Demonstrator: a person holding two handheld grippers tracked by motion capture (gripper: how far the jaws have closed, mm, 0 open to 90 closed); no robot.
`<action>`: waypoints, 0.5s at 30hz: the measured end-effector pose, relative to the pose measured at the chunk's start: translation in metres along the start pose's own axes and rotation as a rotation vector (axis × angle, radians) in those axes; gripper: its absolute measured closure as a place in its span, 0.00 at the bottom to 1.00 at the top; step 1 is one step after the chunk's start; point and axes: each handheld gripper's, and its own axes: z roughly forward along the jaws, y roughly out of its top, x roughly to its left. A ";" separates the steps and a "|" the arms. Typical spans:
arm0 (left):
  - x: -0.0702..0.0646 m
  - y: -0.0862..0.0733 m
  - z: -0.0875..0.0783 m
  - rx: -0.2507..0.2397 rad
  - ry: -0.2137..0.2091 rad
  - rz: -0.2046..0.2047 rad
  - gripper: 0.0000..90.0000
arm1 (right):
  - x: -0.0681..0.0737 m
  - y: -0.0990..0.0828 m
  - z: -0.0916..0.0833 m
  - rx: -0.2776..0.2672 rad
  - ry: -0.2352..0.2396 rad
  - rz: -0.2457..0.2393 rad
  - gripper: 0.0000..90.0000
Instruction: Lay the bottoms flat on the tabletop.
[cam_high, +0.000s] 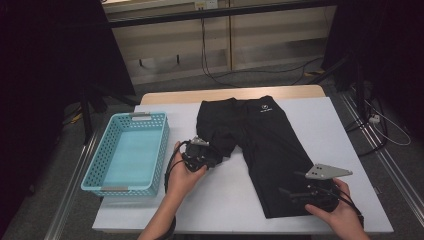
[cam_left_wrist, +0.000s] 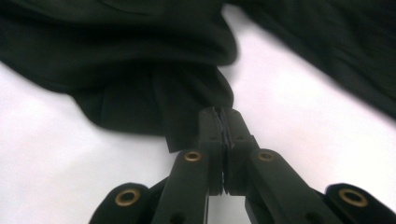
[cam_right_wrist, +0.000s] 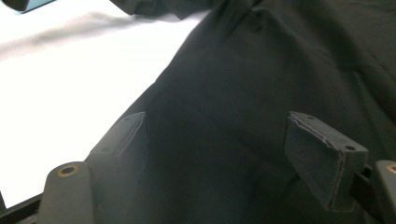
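High view: black trousers (cam_high: 265, 150) lie spread on the white tabletop (cam_high: 325, 120), beside a blue basket (cam_high: 127, 152). Left gripper view: the left tool (cam_left_wrist: 223, 122) is clamped shut on a bunched leg hem. Right gripper view: the right tool (cam_right_wrist: 233, 154) stands wide over the other leg, gripping nothing. The cloth looks soft, light and floppy; hems and waistband seem the best holds.

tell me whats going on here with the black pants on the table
A person works at a white table with a gripper in each hand. Black pants lie spread on it. The left gripper is shut on the hem of the shorter, bunched-up leg. The right gripper rests over the end of the other leg, which lies flat, with its jaws wide apart and not pinching it. A light blue basket sits empty at the left edge.
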 end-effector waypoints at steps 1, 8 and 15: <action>-0.003 -0.001 -0.002 -0.007 -0.009 -0.003 0.99 | 0.001 0.001 0.002 0.003 0.007 -0.005 0.25; -0.018 -0.009 -0.010 -0.014 -0.070 -0.012 0.98 | 0.008 0.009 0.014 0.010 0.036 -0.036 0.25; -0.029 -0.011 -0.012 -0.008 -0.092 -0.001 0.98 | 0.011 0.012 0.019 0.012 0.052 -0.046 0.25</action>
